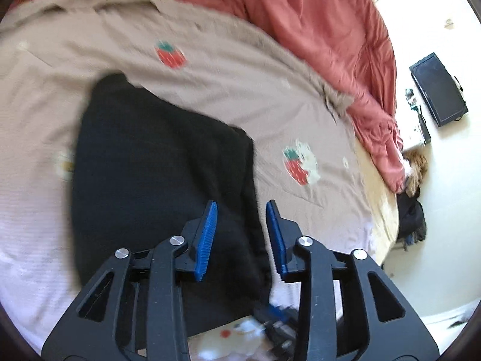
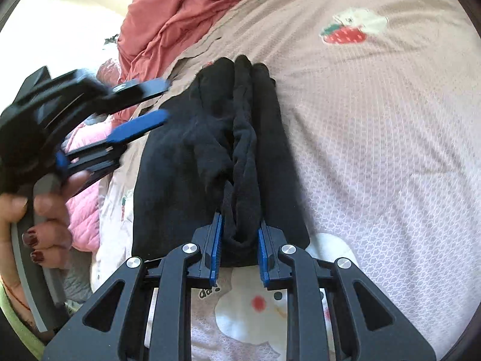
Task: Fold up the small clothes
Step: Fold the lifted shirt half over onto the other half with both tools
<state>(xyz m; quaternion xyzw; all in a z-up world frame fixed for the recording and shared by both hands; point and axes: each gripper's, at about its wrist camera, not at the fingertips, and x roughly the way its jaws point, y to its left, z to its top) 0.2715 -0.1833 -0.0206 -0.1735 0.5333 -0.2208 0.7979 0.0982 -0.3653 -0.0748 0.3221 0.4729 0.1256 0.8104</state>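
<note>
A small black garment [image 1: 162, 162] lies on the bed's strawberry-print sheet [image 1: 210, 69]. In the left wrist view my left gripper [image 1: 242, 207] is open and empty, its blue pads above the garment's right edge. In the right wrist view my right gripper [image 2: 239, 225] is shut on a bunched fold of the black garment [image 2: 210, 138], which lies in folds ahead of it. The left gripper [image 2: 163, 100] shows there too, blurred, open, at the garment's left edge, held by a hand with dark red nails.
A salmon-red duvet [image 1: 315, 30] is heaped along the far side of the bed. A pink quilted cloth [image 2: 84, 180] lies at the bed's left edge. A black monitor [image 1: 437, 87] stands beyond the bed on a pale surface.
</note>
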